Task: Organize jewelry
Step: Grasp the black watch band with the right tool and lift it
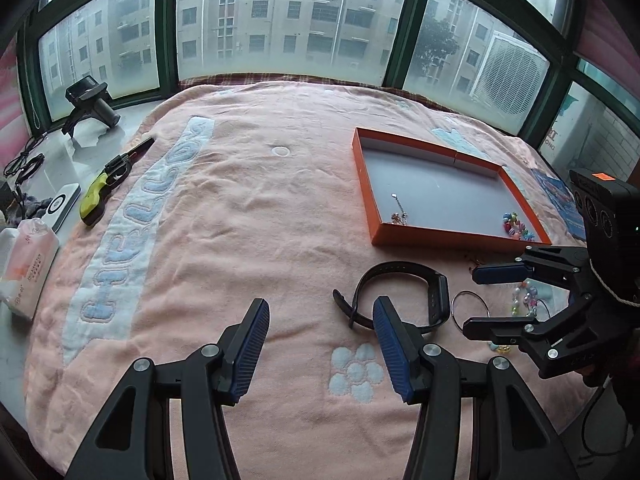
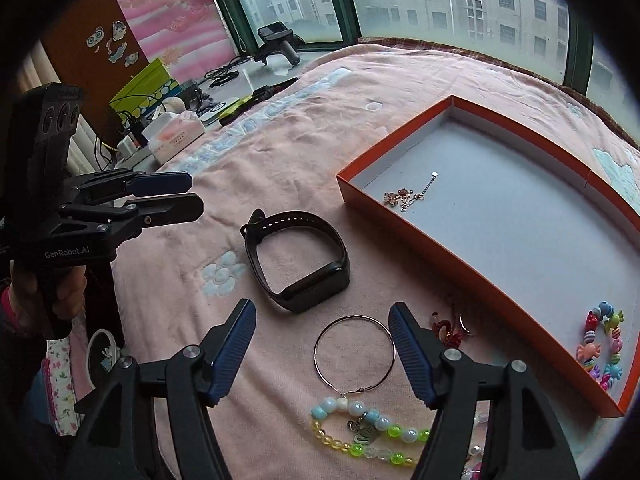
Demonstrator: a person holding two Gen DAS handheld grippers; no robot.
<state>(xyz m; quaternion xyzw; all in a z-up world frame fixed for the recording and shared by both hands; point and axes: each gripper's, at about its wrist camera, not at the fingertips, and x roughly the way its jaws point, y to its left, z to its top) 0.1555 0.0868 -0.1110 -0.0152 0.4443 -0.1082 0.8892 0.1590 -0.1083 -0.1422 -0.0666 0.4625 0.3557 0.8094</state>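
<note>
Towel [image 1: 248,216] covers table beside windows [image 1: 280,20].

home bedroom – pink towel [image 1: 240,208] on bed, apartment-block windows [image 1: 280,20]

Both tools are showing matte black frames, silver round-headed screws at the pivots and ribbed dark-blue finger pads — the left gripper [image 1: 320,344] and the right gripper [image 2: 322,354] are looking alike. White "GenRobot.AI" lettering is running along one body; an orange sticker is sitting on the other's black camera block.
</note>
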